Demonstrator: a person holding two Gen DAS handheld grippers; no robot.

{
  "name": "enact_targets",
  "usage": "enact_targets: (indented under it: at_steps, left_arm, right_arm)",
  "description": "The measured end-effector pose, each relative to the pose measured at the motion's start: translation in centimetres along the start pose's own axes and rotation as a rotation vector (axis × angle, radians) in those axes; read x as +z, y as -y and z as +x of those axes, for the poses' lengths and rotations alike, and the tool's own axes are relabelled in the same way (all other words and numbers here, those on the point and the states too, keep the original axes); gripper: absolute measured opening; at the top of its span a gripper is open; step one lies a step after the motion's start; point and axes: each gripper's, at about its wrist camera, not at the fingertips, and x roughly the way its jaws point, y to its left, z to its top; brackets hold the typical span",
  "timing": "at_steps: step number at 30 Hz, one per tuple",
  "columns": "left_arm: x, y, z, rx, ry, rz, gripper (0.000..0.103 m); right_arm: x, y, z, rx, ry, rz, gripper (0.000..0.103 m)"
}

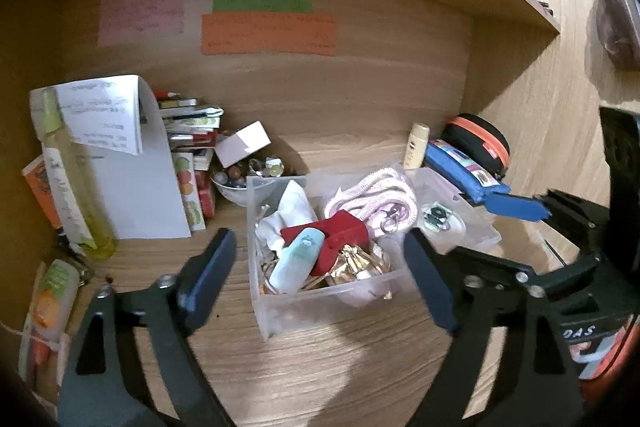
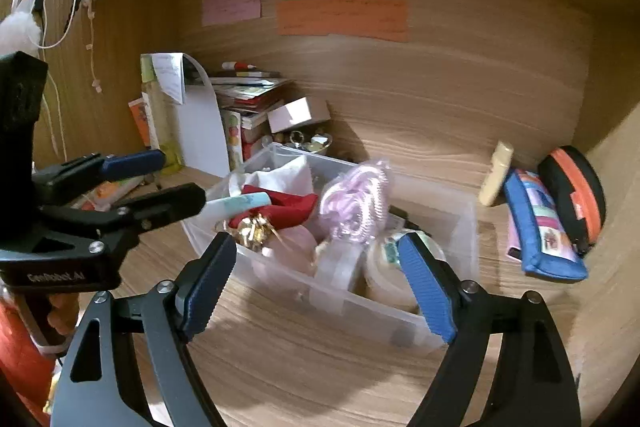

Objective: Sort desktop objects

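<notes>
Counter point(image 1: 320, 367) of pale wood grain, inside a wooden alcove. Clear plastic bin point(image 1: 304, 311) sits at centre of the left wrist view, directly ahead of the left gripper point(image 1: 320, 267). Its jaws stand wide apart, one each side of the bin's near corner, pads not touching it, nothing held.

Bin contents, left wrist view: white cloth point(image 1: 286, 215) at 10 o'clock, red box point(image 1: 340, 239) at centre, pale teal case point(image 1: 294, 263) lying over the red box's near left corner, gold foil wrappers point(image 1: 352, 267) at 6 o'clock, pink coiled cord point(image 1: 380, 203) at 1 o'clock.

Right gripper point(image 2: 320, 283) also has its jaws spread wide, empty; bin's near long wall point(image 2: 360, 299) lies between and beyond the pads, no contact visible. Rolls of tape point(image 2: 340, 263) in the near compartment, seen through the wall.

Outside the bin: blue pencil case point(image 2: 540, 227) and black-and-orange zip pouch point(image 2: 572, 195) at 3 o'clock of the right wrist view, cream tube point(image 2: 496, 179) leaning just left of them. White curled paper point(image 1: 136, 179), yellow bottle point(image 1: 68, 179) and stacked books point(image 1: 188, 131) at 9 o'clock of the left wrist view. Small bowl of beads point(image 1: 240, 183) touches the bin's far left corner
</notes>
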Motion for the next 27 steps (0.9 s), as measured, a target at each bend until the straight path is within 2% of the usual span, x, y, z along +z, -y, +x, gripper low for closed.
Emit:
enact_targets:
  at_steps: [4, 10, 19, 27]
  left_arm:
    - [-0.2, 0.6, -0.4, 0.054, -0.003, 0.007, 0.092]
    - [-1.1, 1.9, -1.3, 0.141, -0.011, 0.02, 0.095]
    - [-1.9, 2.6, -2.6, 0.208, 0.036, -0.004, 0.095]
    - [-2.3, 3.4, -2.4, 0.216, 0.042, -0.008, 0.095]
  right_arm:
    - [-0.7, 0.7, -0.8, -0.031, 0.001, 0.03, 0.09]
    - [-1.5, 1.3, -2.2, -0.062, 0.014, 0.049, 0.091]
    - [-2.0, 1.2, -3.6, -0.065, 0.033, 0.059, 0.093]
    - [-2.3, 0.8, -4.5, -0.072, 0.056, 0.049, 0.096]
